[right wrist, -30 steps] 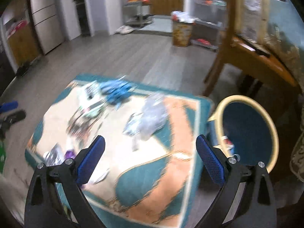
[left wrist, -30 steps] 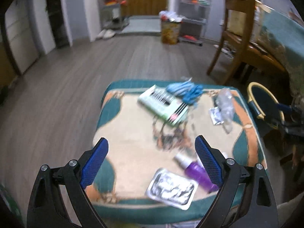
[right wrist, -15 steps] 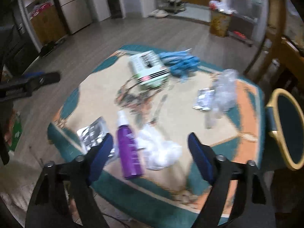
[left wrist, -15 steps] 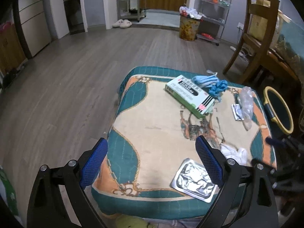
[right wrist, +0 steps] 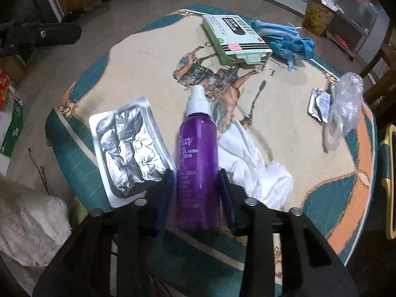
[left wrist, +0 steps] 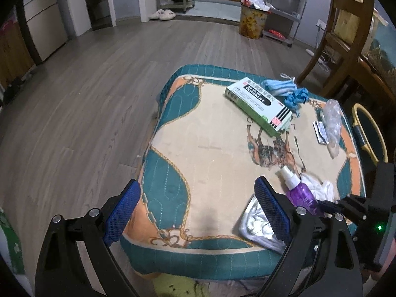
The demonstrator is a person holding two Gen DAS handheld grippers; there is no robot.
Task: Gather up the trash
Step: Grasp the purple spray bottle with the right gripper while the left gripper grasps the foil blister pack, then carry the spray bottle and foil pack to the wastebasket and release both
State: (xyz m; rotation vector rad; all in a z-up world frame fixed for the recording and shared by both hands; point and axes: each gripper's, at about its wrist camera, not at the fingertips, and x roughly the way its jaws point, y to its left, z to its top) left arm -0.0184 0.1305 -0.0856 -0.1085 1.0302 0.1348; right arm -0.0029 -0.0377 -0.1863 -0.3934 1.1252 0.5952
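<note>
A purple spray bottle [right wrist: 198, 153] with a white cap lies on the patterned cushion top [right wrist: 148, 57]. My right gripper [right wrist: 195, 173] straddles its lower half; its jaws are closing and both pads touch the bottle's sides. Left of the bottle lies a crumpled foil blister tray [right wrist: 128, 143], right of it a white tissue [right wrist: 252, 163]. In the left wrist view, my left gripper [left wrist: 196, 185] hangs open and empty above the cushion's near edge, with the bottle [left wrist: 299, 193] and the right gripper [left wrist: 346, 205] off to its right.
Farther back lie a green medicine box [right wrist: 235, 39], blue masks [right wrist: 284, 39], a clear plastic bag [right wrist: 346, 104] and a small foil packet [right wrist: 319, 104]. A yellow-rimmed bin [left wrist: 368, 133] stands right of the cushion. A wooden chair [left wrist: 346, 37] is behind.
My right gripper has swung from the bin side down to the cushion's near edge and narrowed its jaws onto the purple bottle. The left gripper has sunk slightly and stayed open.
</note>
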